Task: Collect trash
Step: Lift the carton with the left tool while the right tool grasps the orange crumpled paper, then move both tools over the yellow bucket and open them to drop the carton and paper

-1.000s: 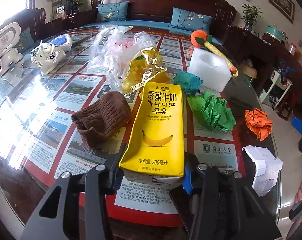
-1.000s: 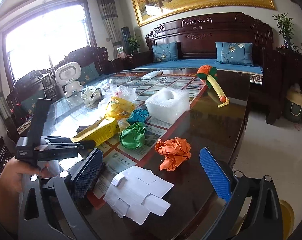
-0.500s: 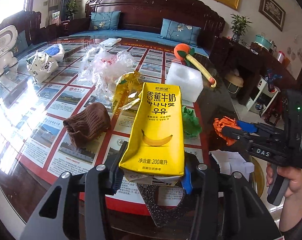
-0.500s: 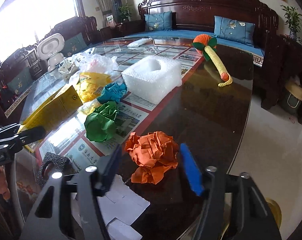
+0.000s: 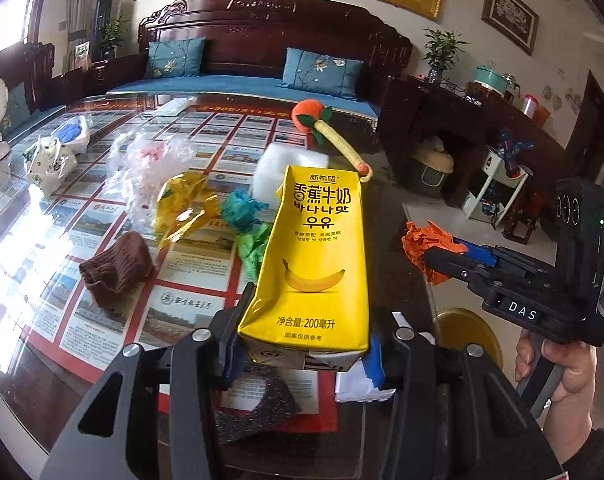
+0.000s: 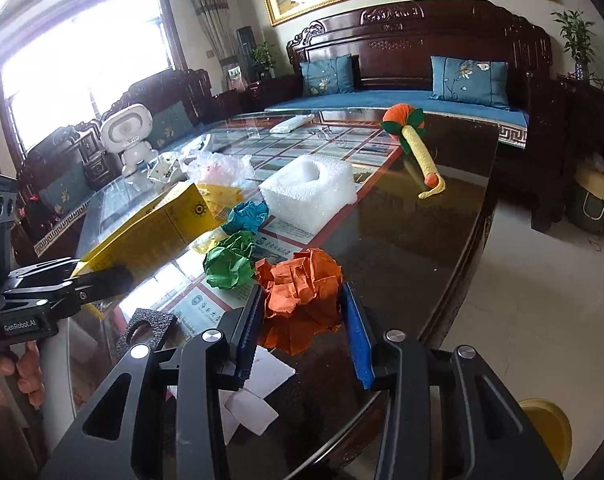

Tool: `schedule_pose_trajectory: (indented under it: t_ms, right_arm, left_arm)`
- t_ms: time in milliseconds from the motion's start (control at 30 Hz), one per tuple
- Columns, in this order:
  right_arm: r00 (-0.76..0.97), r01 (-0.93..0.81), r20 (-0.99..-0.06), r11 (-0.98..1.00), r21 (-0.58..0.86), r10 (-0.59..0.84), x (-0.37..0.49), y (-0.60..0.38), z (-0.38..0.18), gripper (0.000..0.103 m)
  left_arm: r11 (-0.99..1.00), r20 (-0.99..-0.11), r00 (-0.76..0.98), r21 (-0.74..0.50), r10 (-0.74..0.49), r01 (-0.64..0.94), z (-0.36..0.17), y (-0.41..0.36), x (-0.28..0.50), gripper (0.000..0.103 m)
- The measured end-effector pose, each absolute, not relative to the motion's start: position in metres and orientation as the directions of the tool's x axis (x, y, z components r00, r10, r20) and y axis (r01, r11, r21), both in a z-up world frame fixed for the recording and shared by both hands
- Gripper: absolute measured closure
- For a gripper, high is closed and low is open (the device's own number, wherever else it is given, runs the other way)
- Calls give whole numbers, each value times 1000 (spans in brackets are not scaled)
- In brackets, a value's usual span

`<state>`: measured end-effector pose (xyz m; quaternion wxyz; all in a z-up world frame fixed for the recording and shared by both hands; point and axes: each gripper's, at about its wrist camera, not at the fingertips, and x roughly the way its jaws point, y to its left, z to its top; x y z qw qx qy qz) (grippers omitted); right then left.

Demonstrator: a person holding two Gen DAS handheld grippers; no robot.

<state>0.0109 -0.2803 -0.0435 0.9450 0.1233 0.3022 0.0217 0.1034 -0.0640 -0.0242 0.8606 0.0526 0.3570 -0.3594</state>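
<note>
My left gripper (image 5: 303,354) is shut on a yellow banana milk carton (image 5: 313,264) and holds it above the glass table (image 5: 42,320). The carton also shows at the left of the right wrist view (image 6: 154,228). My right gripper (image 6: 302,320) is shut on a crumpled orange paper ball (image 6: 302,292), also seen in the left wrist view (image 5: 425,240). On the table lie a green paper ball (image 6: 228,260), a teal paper ball (image 6: 248,216), torn white paper (image 6: 254,392), a black foam piece (image 6: 144,326), a yellow wrapper (image 5: 182,208) and a clear plastic bag (image 5: 146,160).
A white foam block (image 6: 309,192), a brown knitted sock (image 5: 118,268), a plush carrot toy (image 6: 413,140) and a white robot figure (image 6: 128,136) stand on the table. A yellow bin (image 6: 549,428) sits on the floor at the table's right edge. A sofa (image 6: 381,92) is behind.
My right gripper moved onto the orange paper ball and closed on it. My left gripper lifted the carton higher and swung to the right.
</note>
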Motion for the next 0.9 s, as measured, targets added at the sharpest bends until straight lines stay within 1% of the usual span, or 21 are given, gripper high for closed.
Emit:
schedule_pose_trajectory:
  t_ms: [133, 267, 500, 633, 900]
  right_arm:
    - [838, 74, -539, 961, 265, 84, -20, -307, -38, 64]
    - [849, 141, -529, 953, 268, 23, -57, -337, -38, 64]
    - [825, 293, -554, 921, 256, -109, -126, -395, -52, 64]
    - [794, 388, -581, 886, 256, -180, -167, -426, -70, 64]
    - [726, 523, -638, 807, 273, -255, -219, -474, -106, 64]
  left_arm:
    - [687, -644, 454, -157, -616, 709, -18, -100, 85, 56]
    - [627, -643, 401, -161, -653, 762, -17, -143, 66, 56]
    - [492, -669, 273, -160, -692, 856, -31, -232, 24, 56]
    - [423, -704, 191, -169, -684, 890, -50, -283, 1, 56]
    - [337, -787, 50, -204, -615, 919, -106, -377, -32, 56]
